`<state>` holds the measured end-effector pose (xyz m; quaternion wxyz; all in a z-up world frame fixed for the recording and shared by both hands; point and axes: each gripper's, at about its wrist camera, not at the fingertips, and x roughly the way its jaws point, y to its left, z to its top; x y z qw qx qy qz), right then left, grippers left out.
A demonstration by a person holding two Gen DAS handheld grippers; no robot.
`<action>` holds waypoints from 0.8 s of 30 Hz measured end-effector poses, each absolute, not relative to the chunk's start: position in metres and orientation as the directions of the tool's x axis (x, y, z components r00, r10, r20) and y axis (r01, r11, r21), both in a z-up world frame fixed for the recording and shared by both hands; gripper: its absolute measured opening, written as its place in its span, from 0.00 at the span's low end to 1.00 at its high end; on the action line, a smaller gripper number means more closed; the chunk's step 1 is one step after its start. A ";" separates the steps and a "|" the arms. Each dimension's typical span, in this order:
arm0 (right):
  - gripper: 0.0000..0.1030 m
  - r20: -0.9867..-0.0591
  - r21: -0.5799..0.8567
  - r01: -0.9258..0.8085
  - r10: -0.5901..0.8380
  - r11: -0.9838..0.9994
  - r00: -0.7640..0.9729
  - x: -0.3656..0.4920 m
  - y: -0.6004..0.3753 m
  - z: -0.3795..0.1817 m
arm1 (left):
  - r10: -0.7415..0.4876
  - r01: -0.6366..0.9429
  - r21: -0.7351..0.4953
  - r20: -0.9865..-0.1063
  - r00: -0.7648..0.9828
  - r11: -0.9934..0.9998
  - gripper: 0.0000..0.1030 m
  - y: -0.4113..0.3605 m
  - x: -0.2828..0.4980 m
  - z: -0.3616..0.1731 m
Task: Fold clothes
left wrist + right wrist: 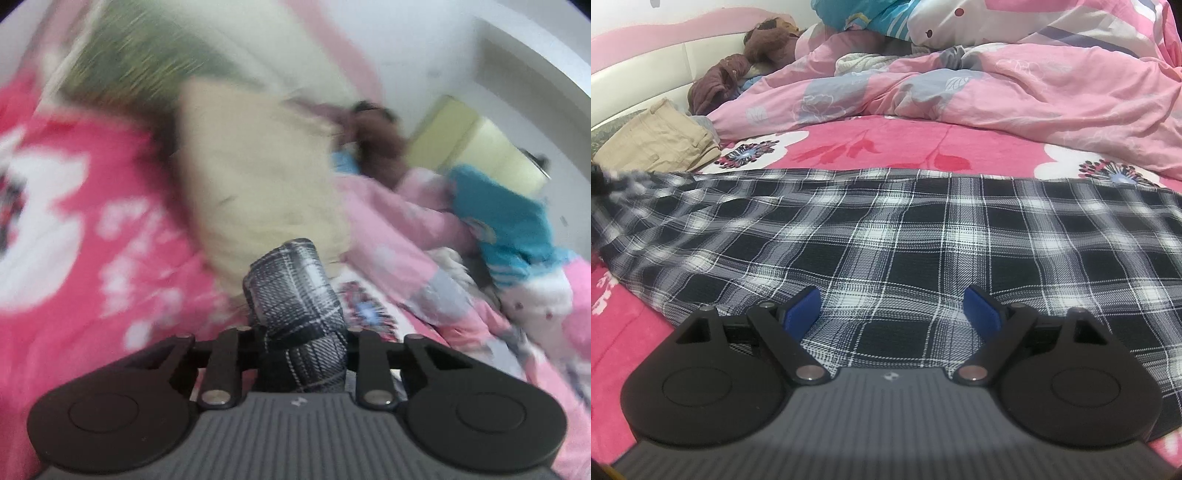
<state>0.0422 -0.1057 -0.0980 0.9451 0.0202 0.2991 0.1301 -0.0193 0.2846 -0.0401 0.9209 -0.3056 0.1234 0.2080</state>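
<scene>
Clamped jaws of the left gripper (301, 332) pinch a bunched fold of the black-and-white plaid garment (295, 291), which rises as a thick roll from between the closed fingers. Beyond that roll, blurred in the left wrist view, lies a folded beige garment (255, 177), and to its right a pink floral duvet (391, 221) with a teal cloth (506, 221) heaped on it.

By contrast, the right gripper (892, 308) has its jaws wide apart, the blue pads (803, 310) hovering just above the plaid garment (923, 229) with nothing held between them. From there the cloth spreads flat ahead and to both sides across the pink flowered bedsheet (886, 147). Far ahead on the left sits the beige garment (661, 140), with a brown stuffed toy (768, 37) behind it near the white headboard (646, 74). Straight ahead, past the plaid's far edge, the duvet (997, 85) lies crumpled.
</scene>
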 end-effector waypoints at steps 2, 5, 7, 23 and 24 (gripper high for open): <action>0.83 -0.550 0.142 -0.233 0.273 0.962 0.790 0.042 -0.109 -0.098 | 0.283 -0.401 -0.440 -0.309 0.908 0.804 0.22 0.259 -0.015 -0.021; 0.83 -0.516 0.220 -0.229 0.312 0.948 0.798 0.040 -0.121 -0.097 | 0.209 -0.286 -0.324 -0.252 0.945 0.902 0.21 0.211 -0.008 0.002; 0.83 -0.458 0.350 -0.214 0.366 0.912 0.811 0.038 -0.142 -0.099 | 0.135 -0.193 -0.248 -0.232 0.963 0.949 0.21 0.174 -0.004 0.013; 0.79 -0.091 0.807 -0.201 0.454 0.555 0.886 0.025 -0.224 -0.129 | -0.305 0.395 0.088 -0.493 0.815 0.914 0.61 0.016 -0.026 -0.054; 0.79 -0.083 0.815 -0.203 0.455 0.542 0.886 0.024 -0.227 -0.131 | -0.339 0.412 0.053 -0.477 0.811 0.910 0.62 0.023 -0.031 -0.048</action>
